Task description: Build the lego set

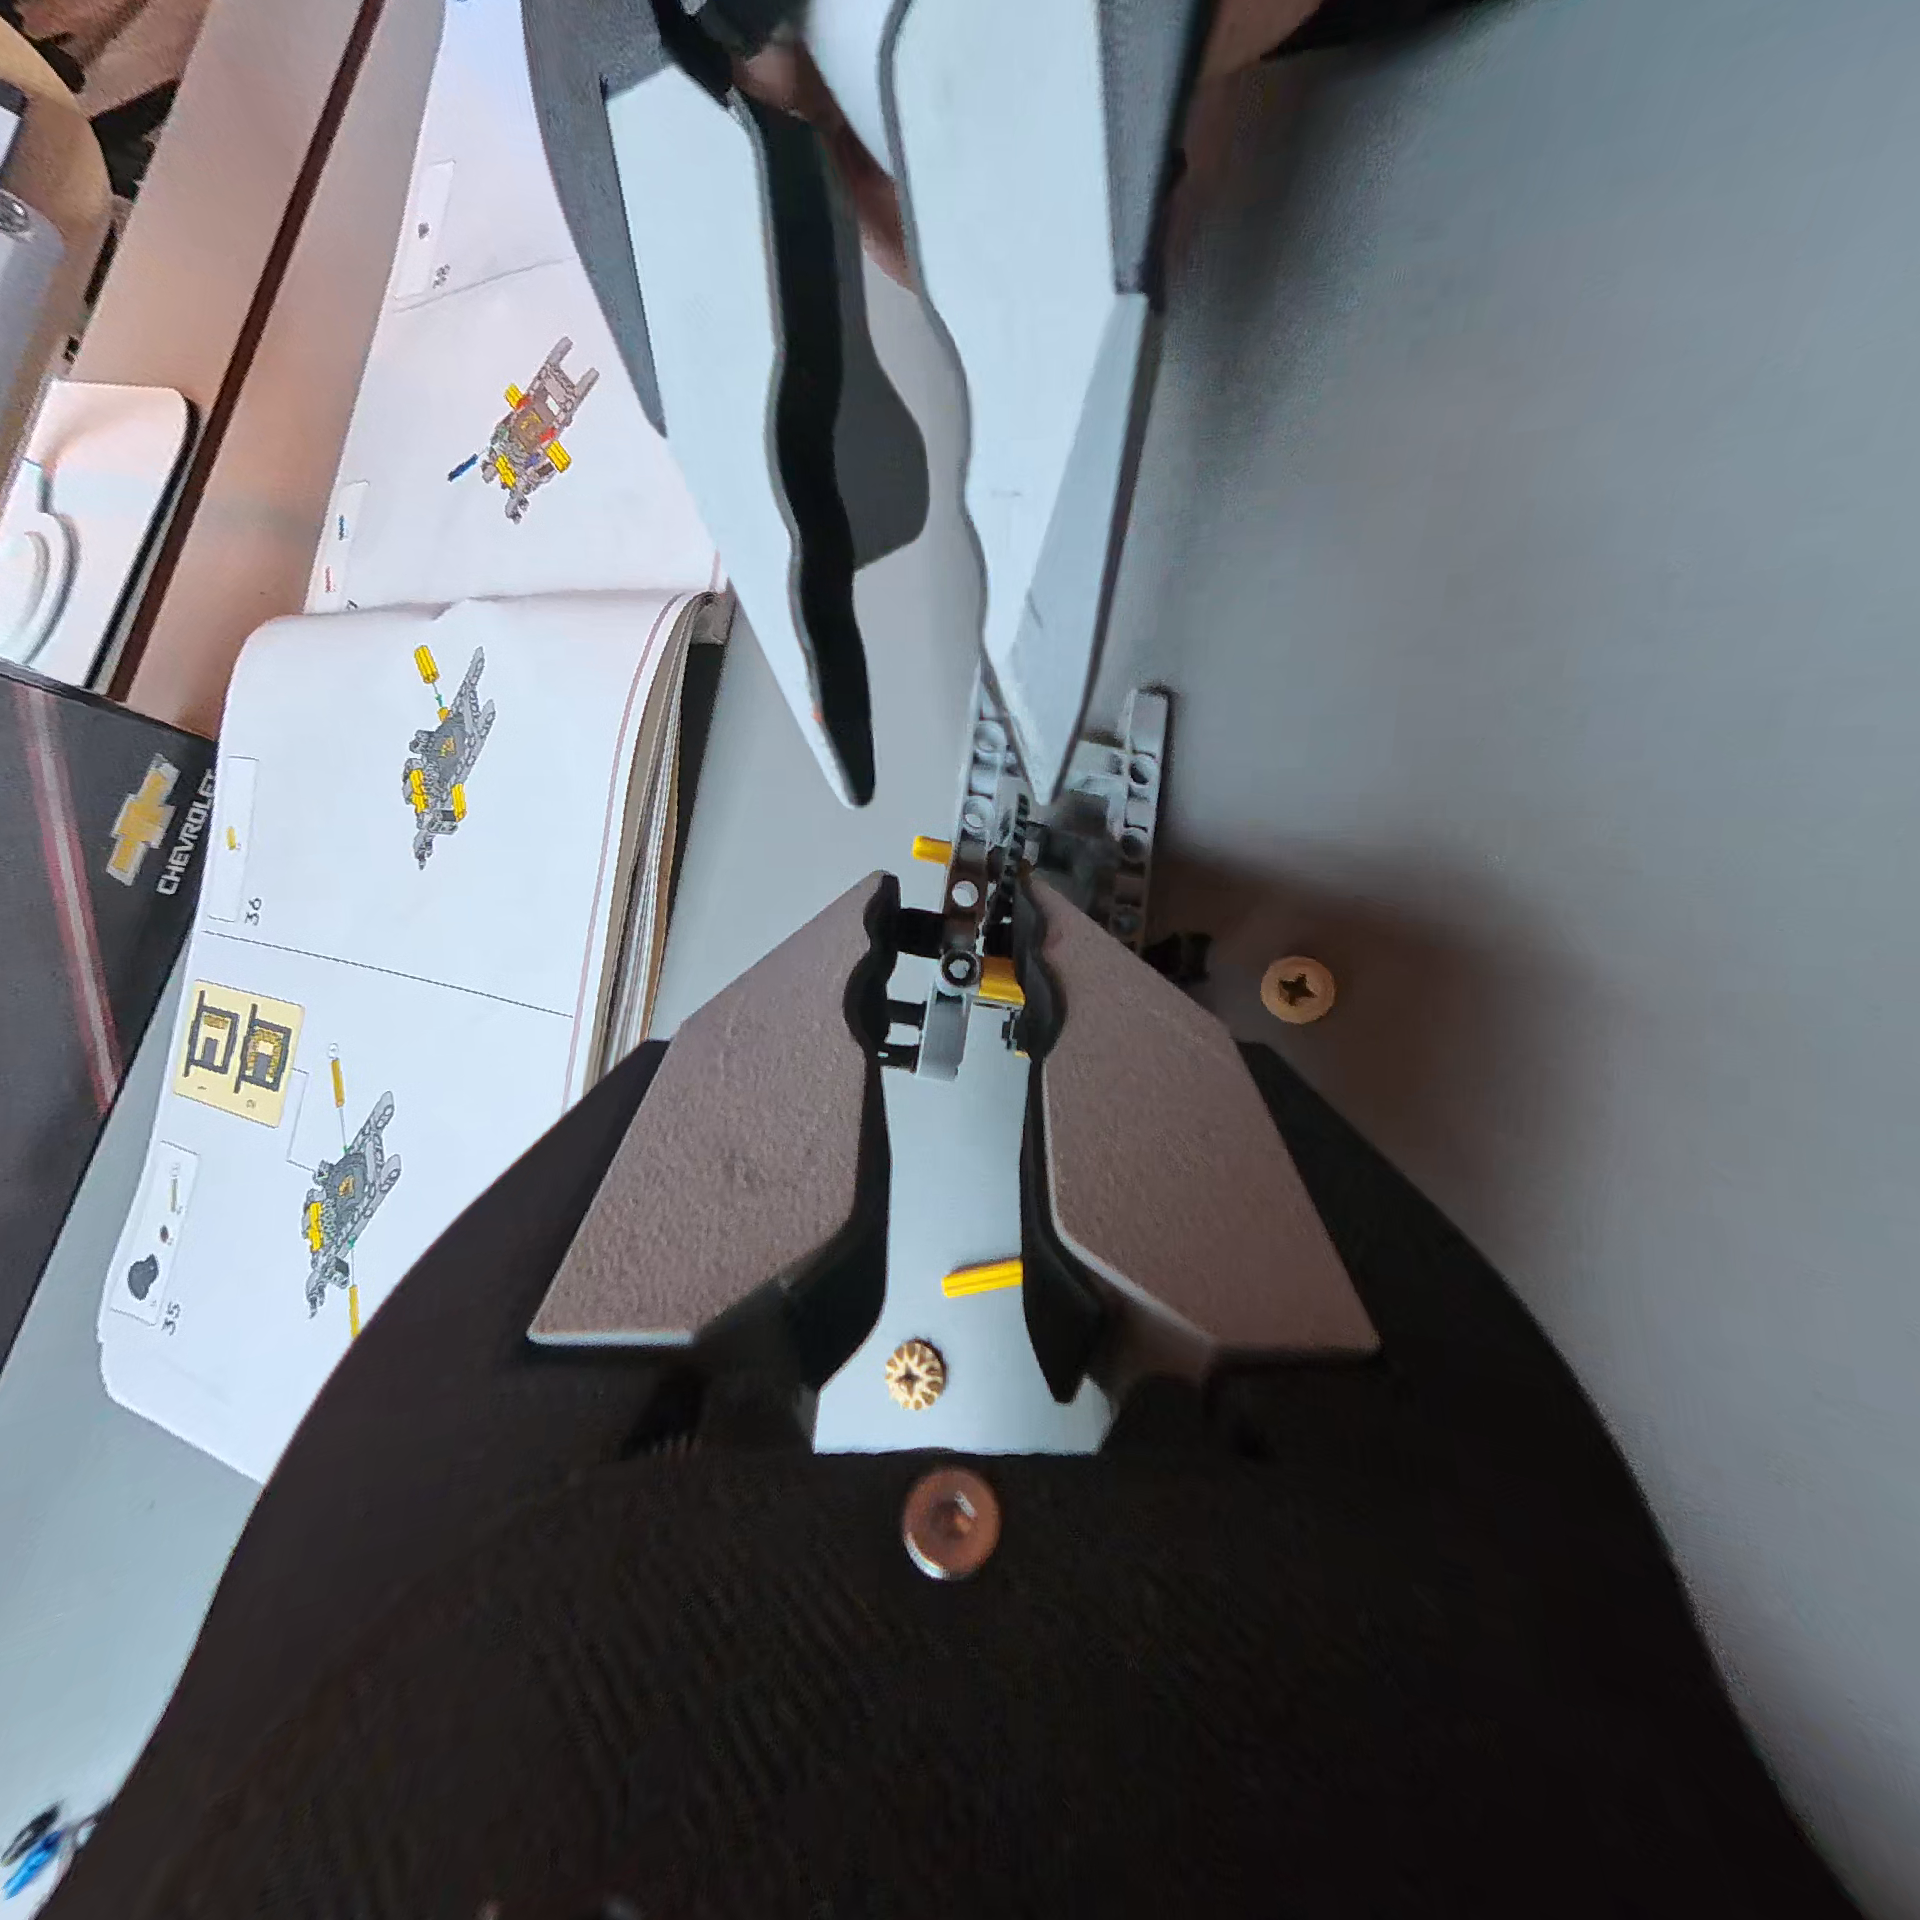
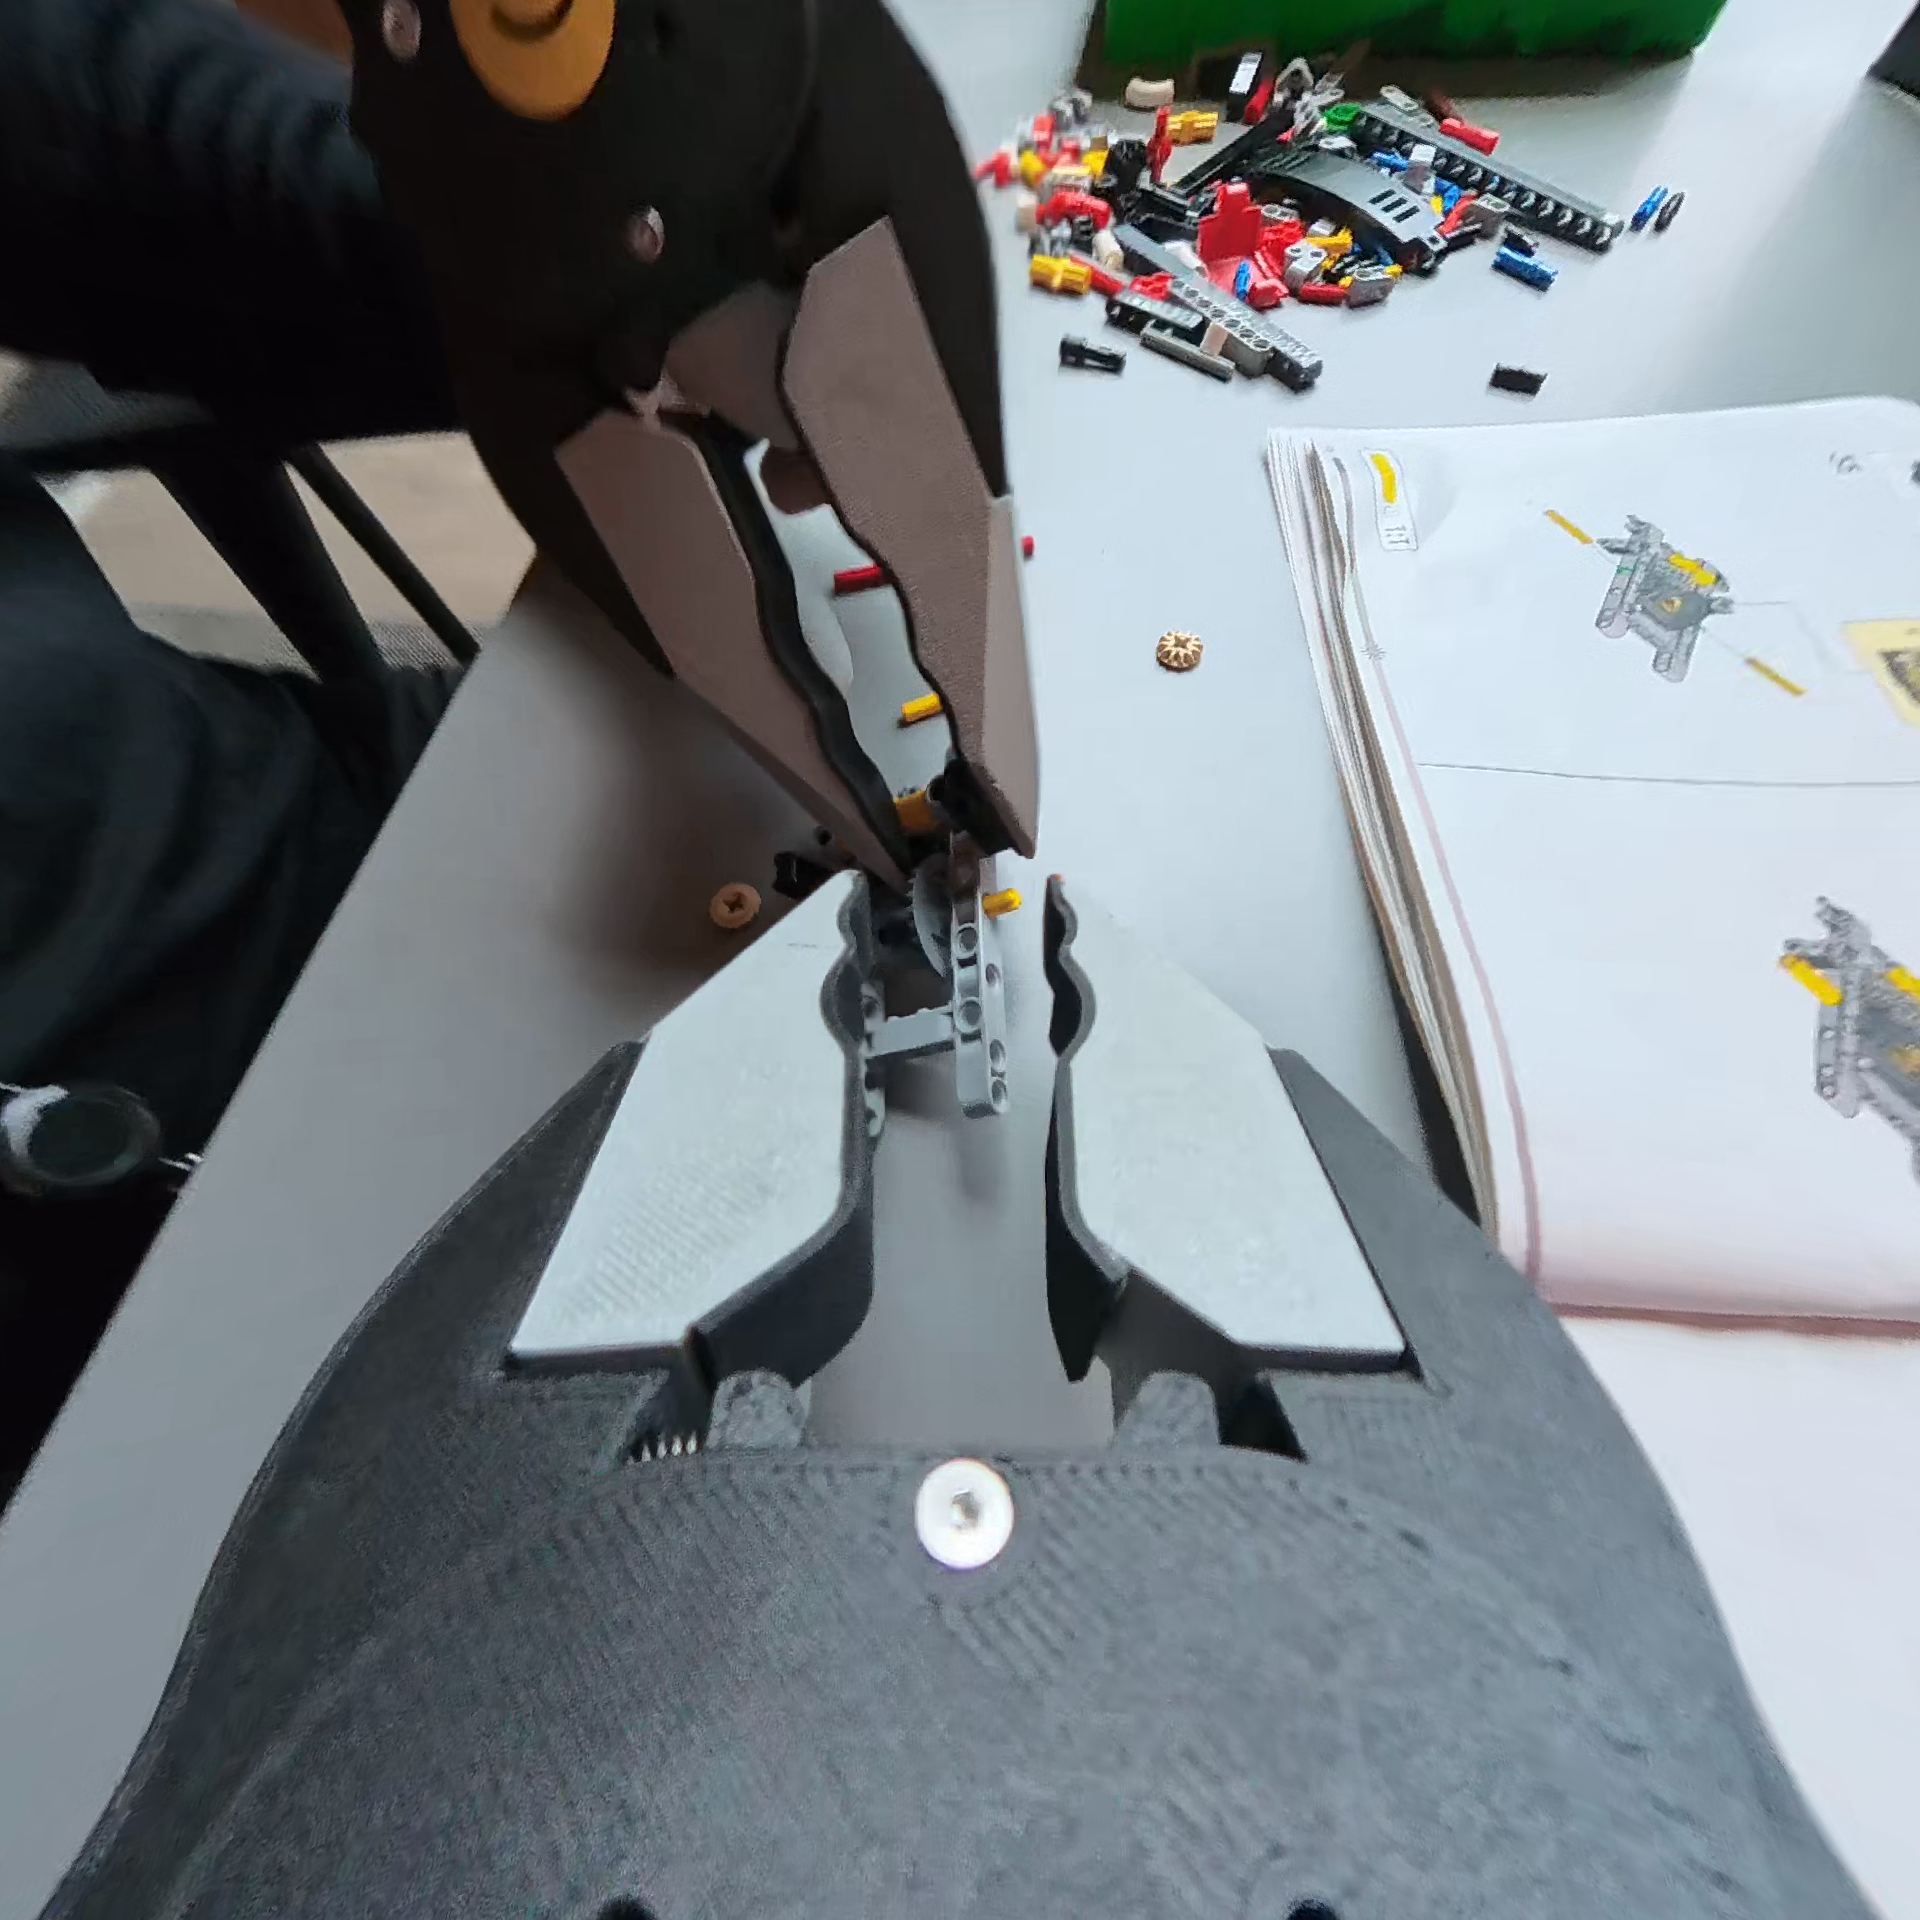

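Grey fingers [image 2: 748, 1122] of the right gripper [image 2: 951, 940] stood parted around the half-built model [image 2: 935, 997] — long axis running toward it. Opposite, the left gripper [image 1: 951, 956] clamped the model's far end.

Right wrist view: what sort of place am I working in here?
Probably an office or workshop desk: a plain grey table, an open instruction booklet on it, a loose pile of lego parts, and what looks like a chair frame beside it.
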